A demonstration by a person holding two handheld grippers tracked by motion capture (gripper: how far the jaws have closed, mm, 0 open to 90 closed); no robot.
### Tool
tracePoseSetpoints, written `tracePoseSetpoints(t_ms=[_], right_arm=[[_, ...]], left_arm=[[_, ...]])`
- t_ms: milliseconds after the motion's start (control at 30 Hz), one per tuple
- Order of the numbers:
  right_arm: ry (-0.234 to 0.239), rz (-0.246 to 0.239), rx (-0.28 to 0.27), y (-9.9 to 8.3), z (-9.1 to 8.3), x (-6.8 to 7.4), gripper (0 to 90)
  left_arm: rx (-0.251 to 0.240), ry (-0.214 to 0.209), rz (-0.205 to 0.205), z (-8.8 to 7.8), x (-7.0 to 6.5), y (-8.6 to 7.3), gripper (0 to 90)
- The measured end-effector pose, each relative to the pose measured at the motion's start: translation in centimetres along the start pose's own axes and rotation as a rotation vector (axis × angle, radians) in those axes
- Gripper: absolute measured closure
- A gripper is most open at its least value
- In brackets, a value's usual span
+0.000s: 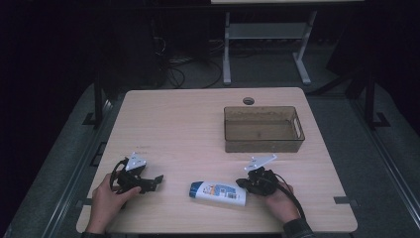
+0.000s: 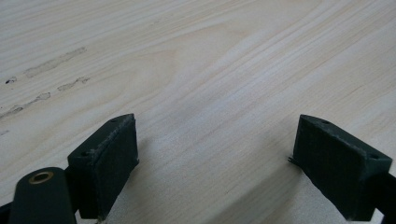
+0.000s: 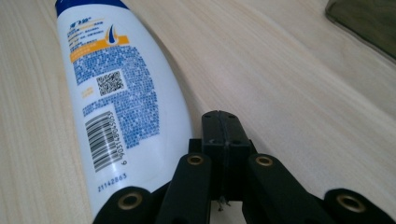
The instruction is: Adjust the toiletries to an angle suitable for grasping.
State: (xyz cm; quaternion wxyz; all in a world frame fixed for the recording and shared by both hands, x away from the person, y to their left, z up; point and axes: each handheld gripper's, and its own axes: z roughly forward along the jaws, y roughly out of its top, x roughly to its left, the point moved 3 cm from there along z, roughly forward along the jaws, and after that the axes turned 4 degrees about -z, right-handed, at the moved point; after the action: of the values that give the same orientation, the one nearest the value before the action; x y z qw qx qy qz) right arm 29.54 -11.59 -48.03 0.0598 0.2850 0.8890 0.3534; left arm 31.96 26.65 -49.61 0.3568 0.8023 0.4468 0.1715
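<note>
- Shampoo bottle [image 1: 218, 193]: white with a blue cap, lying flat on its side near the front edge of the counter [image 1: 188, 124], about midway between the front corners. The cap end points toward the front left corner, the base toward the front right.
- In the right gripper view the bottle [image 3: 116, 102] lies label up, showing blue print, an orange band, a square code and a barcode. Its base end is nearest the camera.
- Right gripper [image 1: 243, 183]: held in the person's right hand [image 1: 280, 201] just beside the bottle's base end. Whether it touches the bottle cannot be told.
- Right gripper jaws: in the right gripper view [image 3: 223, 135] the two black jaws are pressed flat together with nothing between them. They lie beside the bottle's base, not around it.
- Left gripper [image 1: 154, 181]: held in the person's left hand [image 1: 106, 201] near the front left corner, well apart from the bottle's cap end, and pointing toward the bottle.
- Left gripper jaws: in the left gripper view [image 2: 215, 158] they stand wide apart over bare wood, holding nothing.
- Tray [image 1: 262, 141]: a translucent brown rectangular container toward the back right of the counter, well apart from the bottle and both grippers. A corner of it [image 3: 369, 23] appears at the top right of the right gripper view.
- Cable hole [image 1: 248, 101]: a round opening near the back edge, behind the tray.
</note>
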Motion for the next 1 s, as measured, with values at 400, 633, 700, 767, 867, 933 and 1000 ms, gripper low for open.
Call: tracePoseSetpoints(t_ms=[400,633,700,767,867,933,1000], right_arm=[[0.027,0.001,-0.079,1.9,-0.5,0.0,89.9],[0.074,-0.031,-0.114,4.0,0.3,1.2,89.9],[0.087,-0.040,-0.115,4.5,0.6,1.7,89.9],[0.100,-0.054,-0.123,5.0,0.8,2.2,89.9],[0.115,-0.067,-0.127,5.5,1.1,2.7,89.9],[0.132,-0.076,-0.126,6.1,1.4,3.3,89.9],[0.143,-0.093,-0.127,6.5,1.8,3.7,89.9]], left_arm=[[0.001,0.000,0.000,0.0,0.0,0.0,12.7],[0.000,0.001,0.000,0.0,0.0,0.0,12.7],[0.000,0.001,0.000,0.0,0.0,0.0,12.7],[0.000,0.001,-0.001,0.0,0.0,0.0,12.7],[0.000,0.001,0.000,0.0,0.0,0.0,12.7],[0.000,0.001,0.000,0.0,0.0,0.0,12.7],[0.000,0.000,0.000,0.0,0.0,0.0,12.7]])
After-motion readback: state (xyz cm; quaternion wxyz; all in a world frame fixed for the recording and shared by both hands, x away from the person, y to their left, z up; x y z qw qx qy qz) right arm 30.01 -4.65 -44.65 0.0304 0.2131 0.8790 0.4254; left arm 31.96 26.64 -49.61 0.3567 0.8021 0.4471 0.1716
